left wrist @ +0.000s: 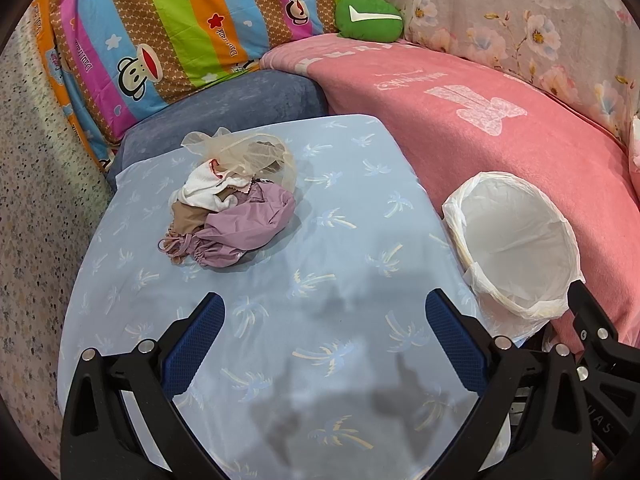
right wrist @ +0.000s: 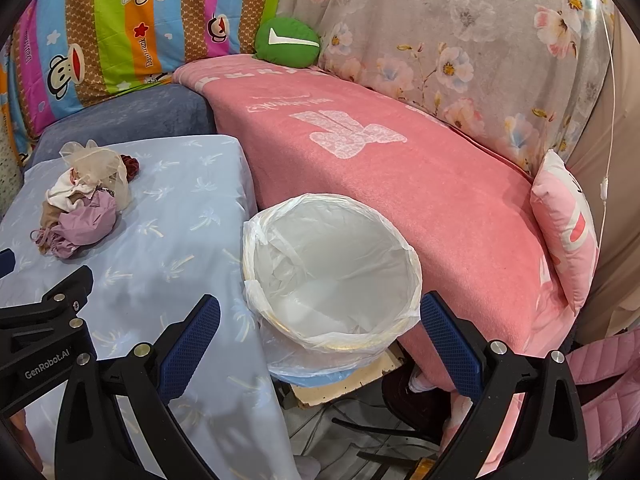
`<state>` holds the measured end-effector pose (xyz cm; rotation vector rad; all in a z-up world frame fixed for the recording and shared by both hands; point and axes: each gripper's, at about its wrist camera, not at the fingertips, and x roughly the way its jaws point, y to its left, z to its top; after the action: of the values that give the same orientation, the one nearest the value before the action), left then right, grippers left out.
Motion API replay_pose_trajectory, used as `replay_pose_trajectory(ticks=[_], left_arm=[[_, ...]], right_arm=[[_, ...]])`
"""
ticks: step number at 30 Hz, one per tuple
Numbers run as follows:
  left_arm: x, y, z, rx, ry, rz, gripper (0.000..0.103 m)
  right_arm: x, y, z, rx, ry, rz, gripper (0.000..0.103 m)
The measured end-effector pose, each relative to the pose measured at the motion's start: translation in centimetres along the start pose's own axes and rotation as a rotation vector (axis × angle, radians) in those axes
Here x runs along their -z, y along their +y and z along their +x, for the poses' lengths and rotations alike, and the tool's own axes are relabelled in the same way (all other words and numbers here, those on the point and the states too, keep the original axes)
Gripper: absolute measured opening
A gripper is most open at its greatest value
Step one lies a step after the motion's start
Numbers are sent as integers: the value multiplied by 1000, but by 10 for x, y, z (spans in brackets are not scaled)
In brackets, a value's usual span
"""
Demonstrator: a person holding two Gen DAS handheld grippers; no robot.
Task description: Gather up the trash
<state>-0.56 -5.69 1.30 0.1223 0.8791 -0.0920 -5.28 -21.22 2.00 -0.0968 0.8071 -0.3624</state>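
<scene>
A heap of trash lies on the light blue palm-print table: a sheer beige net, white cloth, a mauve drawstring pouch and brown fabric. The right wrist view shows the same heap at far left, with a dark red scrunchie behind it. A bin lined with a white plastic bag stands at the table's right edge, wide in the right wrist view. My left gripper is open above the table, short of the heap. My right gripper is open, its fingers straddling the bin's near rim.
A pink blanket covers a couch right of the table, with a green cushion and a pink pillow on it. A striped cartoon quilt and blue cushion lie behind. Cables and a dark object sit on the floor.
</scene>
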Motion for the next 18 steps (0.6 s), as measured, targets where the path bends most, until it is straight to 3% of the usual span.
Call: replay_pose_trajectory(ticks=[18], left_arm=[[-4,8,2,9,1,-17,96]], right_arm=[[-4,-4,-3,10,-18,12,97]])
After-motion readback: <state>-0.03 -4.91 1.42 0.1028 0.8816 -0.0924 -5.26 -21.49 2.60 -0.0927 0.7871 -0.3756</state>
